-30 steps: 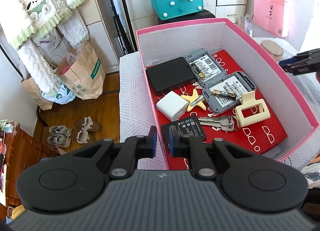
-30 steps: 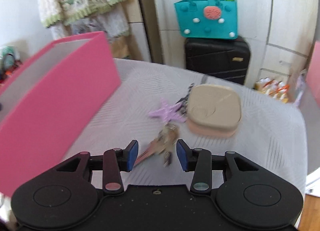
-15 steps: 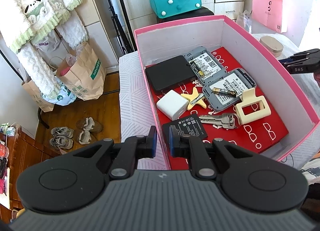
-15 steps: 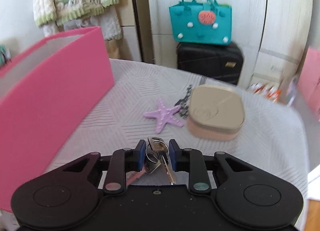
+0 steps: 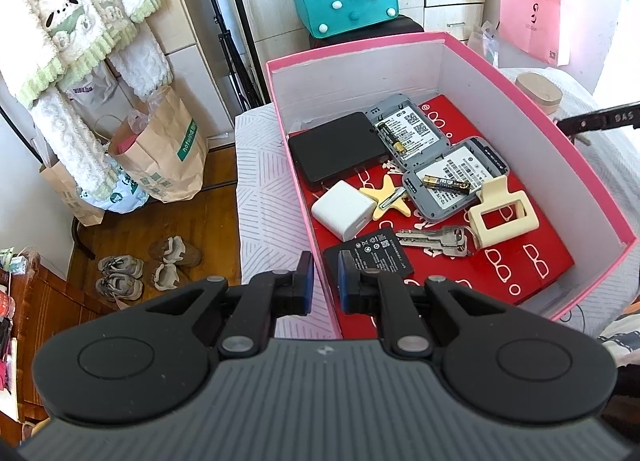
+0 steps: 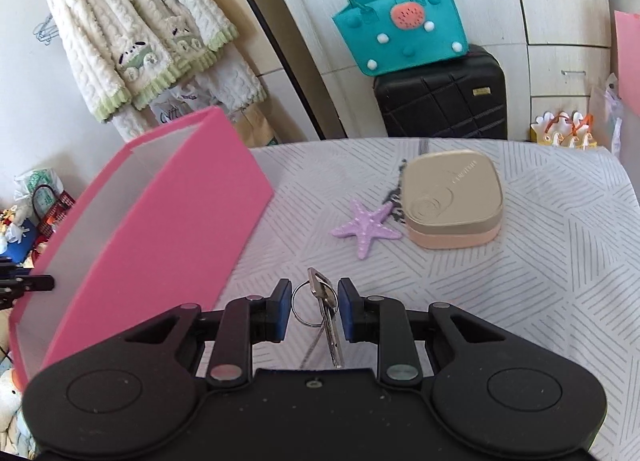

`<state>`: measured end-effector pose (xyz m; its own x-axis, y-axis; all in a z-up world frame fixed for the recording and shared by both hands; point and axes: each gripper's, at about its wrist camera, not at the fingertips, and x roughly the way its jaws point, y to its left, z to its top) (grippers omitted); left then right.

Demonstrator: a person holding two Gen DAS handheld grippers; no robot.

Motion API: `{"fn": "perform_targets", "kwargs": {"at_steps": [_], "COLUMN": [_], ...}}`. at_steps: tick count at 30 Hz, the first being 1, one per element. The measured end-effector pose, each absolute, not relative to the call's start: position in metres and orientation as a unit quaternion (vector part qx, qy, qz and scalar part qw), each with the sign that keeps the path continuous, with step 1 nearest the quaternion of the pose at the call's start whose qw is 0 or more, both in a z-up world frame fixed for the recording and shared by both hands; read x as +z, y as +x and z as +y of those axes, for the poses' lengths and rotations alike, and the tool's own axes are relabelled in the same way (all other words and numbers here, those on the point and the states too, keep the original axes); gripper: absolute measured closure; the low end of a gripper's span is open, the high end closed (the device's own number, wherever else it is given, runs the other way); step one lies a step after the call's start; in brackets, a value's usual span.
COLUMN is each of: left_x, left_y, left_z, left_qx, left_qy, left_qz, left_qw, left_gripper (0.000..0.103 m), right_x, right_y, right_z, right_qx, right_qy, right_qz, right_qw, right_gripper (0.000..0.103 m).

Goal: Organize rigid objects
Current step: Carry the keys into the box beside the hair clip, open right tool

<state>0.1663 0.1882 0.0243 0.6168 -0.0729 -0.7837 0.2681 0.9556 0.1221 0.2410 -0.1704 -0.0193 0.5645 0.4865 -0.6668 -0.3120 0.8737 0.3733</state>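
Observation:
My left gripper (image 5: 323, 281) is shut on the near left wall of the pink box (image 5: 560, 149). Inside lie a black drive (image 5: 336, 149), two grey devices (image 5: 456, 177), a white charger (image 5: 344, 213), a yellow starfish (image 5: 386, 201), a flat battery (image 5: 372, 257), keys (image 5: 436, 239) and a cream hair claw (image 5: 500, 213). My right gripper (image 6: 314, 309) is shut on a ring of keys (image 6: 326, 313), held just above the striped cover. Beyond it lie a purple starfish (image 6: 366, 231) and a beige compact case (image 6: 452, 197). The pink box (image 6: 180, 229) stands to its left.
A teal bag (image 6: 400, 29) sits on a black suitcase (image 6: 440, 101) past the bed's far edge. Paper bags (image 5: 160, 149) and shoes (image 5: 148, 261) are on the wooden floor at the left. A pink bag (image 5: 532, 17) hangs at the back right.
My right gripper closed on the keys and lifted them off the cover, rolling a little. The left gripper and the box stayed still.

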Motion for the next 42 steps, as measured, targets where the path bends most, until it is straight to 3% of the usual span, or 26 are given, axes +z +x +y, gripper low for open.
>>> {"fn": "perform_targets", "kwargs": {"at_steps": [22, 34, 37, 38, 42], "left_x": [0.027, 0.03, 0.03, 0.03, 0.029], "left_y": [0.163, 0.162, 0.162, 0.162, 0.16], "left_z": [0.194, 0.194, 0.195, 0.196, 0.199], "left_qx": [-0.114, -0.118, -0.117, -0.117, -0.12], "left_qy": [0.123, 0.123, 0.119, 0.117, 0.111], "left_qz": [0.427, 0.432, 0.431, 0.43, 0.43], "left_qw": [0.889, 0.886, 0.887, 0.887, 0.888], "left_gripper": [0.092, 0.092, 0.092, 0.092, 0.092], "right_x": [0.111, 0.055, 0.043, 0.041, 0.04], "right_y": [0.215, 0.224, 0.223, 0.221, 0.215], "right_z": [-0.053, 0.055, 0.063, 0.063, 0.05], "right_qx": [0.378, 0.47, 0.477, 0.481, 0.471], "right_qy": [0.031, 0.002, 0.004, 0.001, -0.005], "right_qz": [0.319, 0.413, 0.434, 0.434, 0.437], "right_qw": [0.868, 0.781, 0.764, 0.761, 0.766], "right_gripper": [0.074, 0.074, 0.075, 0.081, 0.081]}}
